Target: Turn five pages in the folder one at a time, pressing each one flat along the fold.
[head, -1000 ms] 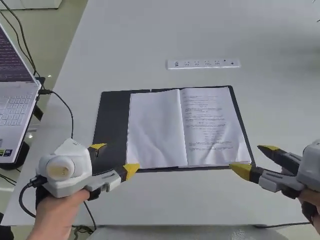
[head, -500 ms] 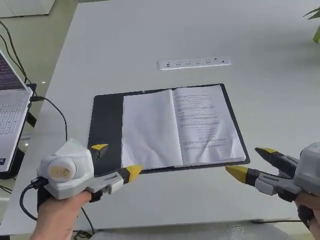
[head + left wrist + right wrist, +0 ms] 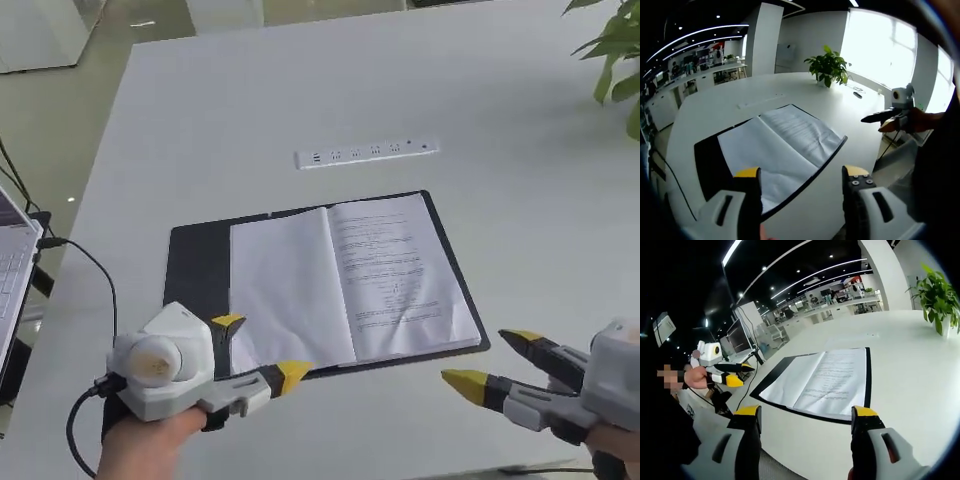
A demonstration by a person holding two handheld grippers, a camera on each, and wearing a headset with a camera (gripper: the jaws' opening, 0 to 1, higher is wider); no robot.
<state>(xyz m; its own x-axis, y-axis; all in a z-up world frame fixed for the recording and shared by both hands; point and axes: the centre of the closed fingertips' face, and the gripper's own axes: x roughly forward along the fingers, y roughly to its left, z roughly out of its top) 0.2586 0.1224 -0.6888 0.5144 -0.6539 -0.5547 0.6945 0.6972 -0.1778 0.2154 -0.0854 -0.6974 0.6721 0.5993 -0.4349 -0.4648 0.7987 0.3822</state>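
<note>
The folder (image 3: 330, 290) lies open and flat mid-table, just near of the power strip (image 3: 367, 153), w/ its black cover showing at the left. Vs a sec ago nothing on it has changed. Same spread: blank left page (image 3: 285, 300), printed right page (image 3: 395, 275), no corner lifted. The whole head view has slid, but that's my cam tipping up, not the folder moving; its spacing to the strip is the same.

What has changed a little: the right gripper (image 3: 492, 360) has eased back toward me. Its tips now sit near of the folder's near-right corner and apart from it, not at it as before. The left gripper (image 3: 260, 348) stays by the near-left part, one tip approx at the folder's near rim; touching or just above, can't tell. Both sets of jaws are wide, nothing in either.

Meaning for the task, imo: no turn is under way at this moment. The right gripper needs to come fwd again to the right page's near corner before a page can lift. The left looks placed ok to press along the fold after.

Count:
- 1 folder
- 2 pages showing (how many under them, can't tell)
- 2 grippers
- 1 power strip
- 1 plant (image 3: 615, 50) far right
- 1 laptop (image 3: 8, 290) at the left edge, w/ 1 cable (image 3: 95, 275) by it
- 1 table (image 3: 250, 100)
</note>
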